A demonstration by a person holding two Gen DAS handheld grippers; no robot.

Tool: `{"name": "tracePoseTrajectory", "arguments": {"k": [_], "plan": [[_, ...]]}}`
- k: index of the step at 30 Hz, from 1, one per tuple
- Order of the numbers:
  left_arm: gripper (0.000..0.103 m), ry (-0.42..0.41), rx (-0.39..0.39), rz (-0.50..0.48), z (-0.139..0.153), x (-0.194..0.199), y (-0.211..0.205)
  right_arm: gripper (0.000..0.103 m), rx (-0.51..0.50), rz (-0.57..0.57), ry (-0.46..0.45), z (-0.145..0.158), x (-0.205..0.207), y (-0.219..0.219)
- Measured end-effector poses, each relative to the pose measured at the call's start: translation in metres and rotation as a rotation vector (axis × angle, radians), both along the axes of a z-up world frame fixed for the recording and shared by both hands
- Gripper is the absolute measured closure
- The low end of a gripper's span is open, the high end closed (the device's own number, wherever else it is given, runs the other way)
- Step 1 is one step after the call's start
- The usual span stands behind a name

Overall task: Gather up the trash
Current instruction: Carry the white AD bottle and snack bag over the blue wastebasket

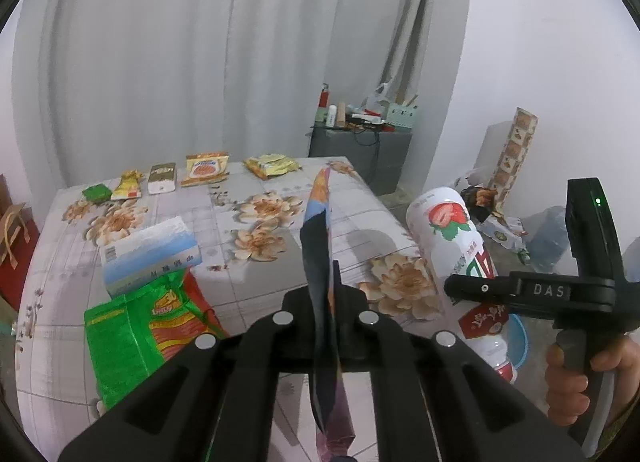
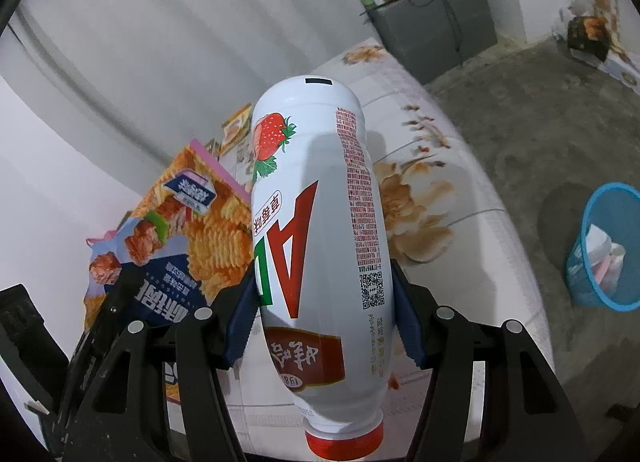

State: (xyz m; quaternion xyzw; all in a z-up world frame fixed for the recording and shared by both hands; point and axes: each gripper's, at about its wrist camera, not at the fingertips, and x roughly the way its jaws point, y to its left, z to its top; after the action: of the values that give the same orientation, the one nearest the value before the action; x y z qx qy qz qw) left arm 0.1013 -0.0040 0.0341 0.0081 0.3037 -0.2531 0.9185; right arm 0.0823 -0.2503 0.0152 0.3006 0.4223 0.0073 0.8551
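My left gripper [image 1: 326, 290] is shut on a flat snack bag [image 1: 318, 230], which the left wrist view shows edge-on, standing up between the jaws above the table. In the right wrist view the same bag [image 2: 188, 222] shows its orange and blue printed face at the left. My right gripper [image 2: 324, 302] is shut on a white strawberry drink bottle [image 2: 316, 190], its blue pads pressing both sides and the red cap [image 2: 344, 442] pointing back at the camera. From the left wrist view, that bottle [image 1: 448, 230] hangs off the table's right edge, with a hand [image 1: 568, 374] on the gripper's handle.
On the table with a floral cloth [image 1: 248, 294] lie a green snack bag [image 1: 132, 326], a blue-white box [image 1: 148, 254] and a row of wrappers [image 1: 200, 170] along the far edge. A blue bin [image 2: 604, 250] stands on the floor at the right. A grey cabinet [image 1: 360, 154] stands behind.
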Motion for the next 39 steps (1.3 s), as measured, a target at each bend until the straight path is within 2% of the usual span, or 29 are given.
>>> {"name": "tracePoseTrajectory", "arguments": {"k": [12, 20, 26, 31, 39], "plan": [[0.102, -0.036, -0.081, -0.079, 0.027, -0.02, -0.008, 0.046, 0.034, -0.097, -0.065, 0.011, -0.042, -0.026], [0.102, -0.096, -0.082, -0.145, 0.046, -0.035, -0.032, 0.046, 0.076, -0.159, -0.105, 0.012, -0.064, -0.04], [0.102, -0.114, -0.063, -0.226, 0.054, -0.044, -0.073, 0.046, 0.111, -0.229, -0.134, 0.01, -0.092, -0.061], [0.102, -0.117, -0.055, -0.331, 0.057, -0.056, -0.124, 0.046, 0.13, -0.338, -0.152, 0.007, -0.129, -0.095], [0.102, -0.089, 0.026, -0.49, 0.038, -0.07, -0.219, 0.046, 0.19, -0.518, -0.163, -0.013, -0.186, -0.147]]}}
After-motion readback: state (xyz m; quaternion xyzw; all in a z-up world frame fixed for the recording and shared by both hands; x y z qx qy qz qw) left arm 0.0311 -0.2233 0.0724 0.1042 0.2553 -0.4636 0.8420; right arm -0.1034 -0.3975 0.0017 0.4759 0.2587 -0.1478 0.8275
